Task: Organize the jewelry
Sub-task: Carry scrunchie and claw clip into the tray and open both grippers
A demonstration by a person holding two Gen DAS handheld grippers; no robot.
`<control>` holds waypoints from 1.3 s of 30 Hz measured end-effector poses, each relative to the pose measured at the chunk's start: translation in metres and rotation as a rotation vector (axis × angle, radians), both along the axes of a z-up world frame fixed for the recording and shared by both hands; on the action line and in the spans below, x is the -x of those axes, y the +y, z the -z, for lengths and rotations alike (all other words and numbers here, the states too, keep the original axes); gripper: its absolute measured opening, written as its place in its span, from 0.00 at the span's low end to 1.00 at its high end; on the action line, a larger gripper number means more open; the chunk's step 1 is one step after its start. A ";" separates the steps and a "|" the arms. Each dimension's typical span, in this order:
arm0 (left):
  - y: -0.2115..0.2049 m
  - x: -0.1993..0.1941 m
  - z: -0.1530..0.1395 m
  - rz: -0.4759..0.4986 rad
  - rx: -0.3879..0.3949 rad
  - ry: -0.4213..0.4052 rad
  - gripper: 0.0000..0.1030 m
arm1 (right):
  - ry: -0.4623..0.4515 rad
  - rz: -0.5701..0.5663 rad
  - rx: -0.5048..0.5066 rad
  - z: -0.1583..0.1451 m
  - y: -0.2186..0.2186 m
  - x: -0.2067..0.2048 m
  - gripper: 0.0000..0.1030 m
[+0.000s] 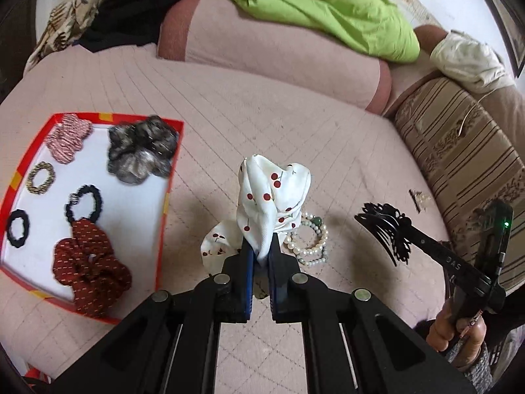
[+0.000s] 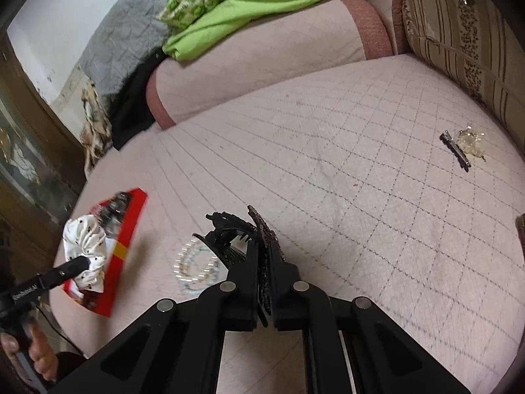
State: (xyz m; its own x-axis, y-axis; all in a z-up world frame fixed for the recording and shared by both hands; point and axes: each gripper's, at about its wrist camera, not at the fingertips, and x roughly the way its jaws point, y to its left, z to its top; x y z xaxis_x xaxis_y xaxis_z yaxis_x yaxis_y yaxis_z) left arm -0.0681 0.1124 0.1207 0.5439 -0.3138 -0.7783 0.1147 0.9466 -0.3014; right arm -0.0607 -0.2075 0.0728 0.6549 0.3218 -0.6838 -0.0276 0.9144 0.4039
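Observation:
My left gripper (image 1: 261,249) is shut on a white cherry-print scrunchie (image 1: 274,197) and holds it above the pink quilt; it also shows in the right wrist view (image 2: 87,249). My right gripper (image 2: 262,246) is shut on a black claw hair clip (image 2: 234,233), seen in the left wrist view (image 1: 387,229) at the right. A pearl bracelet (image 1: 310,243) lies on the quilt behind the scrunchie and in the right wrist view (image 2: 197,271). A red-rimmed tray (image 1: 164,210) at the left holds several scrunchies and hair ties.
A small black hair pin (image 2: 456,152) and a clear clip (image 2: 471,142) lie at the far right of the quilt. A pink bolster (image 1: 279,52), a green blanket (image 1: 344,13) and a striped cushion (image 1: 459,151) border the bed.

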 end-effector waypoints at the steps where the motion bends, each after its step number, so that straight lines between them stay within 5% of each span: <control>1: 0.004 0.002 -0.003 -0.007 -0.002 -0.006 0.07 | -0.007 -0.005 0.001 -0.005 0.002 0.002 0.06; 22: 0.153 -0.012 -0.019 -0.259 0.000 -0.097 0.07 | -0.045 -0.223 0.148 -0.065 0.139 -0.001 0.06; 29: 0.185 -0.045 -0.012 -0.314 -0.044 -0.090 0.07 | -0.028 -0.266 0.141 -0.070 0.194 -0.027 0.06; 39: 0.254 -0.060 0.014 -0.413 0.036 -0.011 0.07 | -0.023 -0.363 0.103 -0.068 0.282 -0.068 0.06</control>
State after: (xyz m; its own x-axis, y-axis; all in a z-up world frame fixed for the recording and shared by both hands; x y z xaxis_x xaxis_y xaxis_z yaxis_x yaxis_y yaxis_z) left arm -0.0083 0.3669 0.1068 0.6384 -0.0940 -0.7640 -0.2691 0.9026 -0.3359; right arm 0.0076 0.0750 0.1405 0.5266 0.4664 -0.7107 -0.3654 0.8791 0.3061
